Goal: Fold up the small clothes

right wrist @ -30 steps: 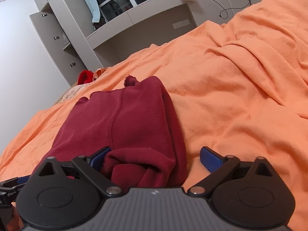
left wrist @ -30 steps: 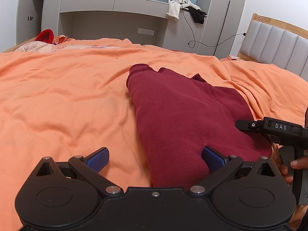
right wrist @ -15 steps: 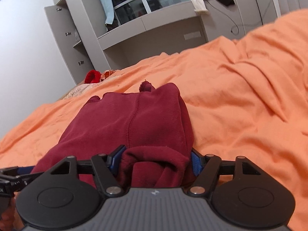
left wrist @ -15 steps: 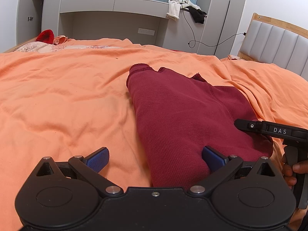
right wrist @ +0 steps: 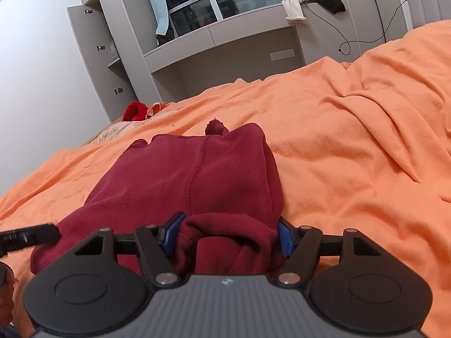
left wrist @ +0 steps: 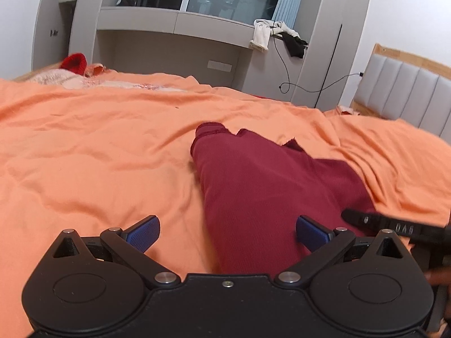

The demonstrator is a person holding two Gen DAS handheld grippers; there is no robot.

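Note:
A dark red knit garment (left wrist: 267, 186) lies folded lengthwise on the orange bedsheet (left wrist: 98, 155). My left gripper (left wrist: 227, 233) is open just above the sheet. The garment's near left edge sits between its blue pads (left wrist: 143, 232) without being pressed. In the right wrist view the garment's near right end is bunched into a thick roll (right wrist: 225, 236). My right gripper (right wrist: 228, 236) is shut on that roll, a blue pad against each side. The right gripper's black body (left wrist: 394, 226) shows at the right edge of the left wrist view.
Grey built-in shelving (left wrist: 174, 42) stands beyond the bed, with cloths and a cable (left wrist: 284, 64) hanging from it. A bright red item (left wrist: 74, 62) lies at the bed's far left. The padded headboard (left wrist: 400, 90) is on the right. Orange sheet spreads wrinkled around the garment.
The right gripper's pads closed from wide apart onto the bunched end of the garment. The left gripper stayed open in place, and its view rolled slightly.

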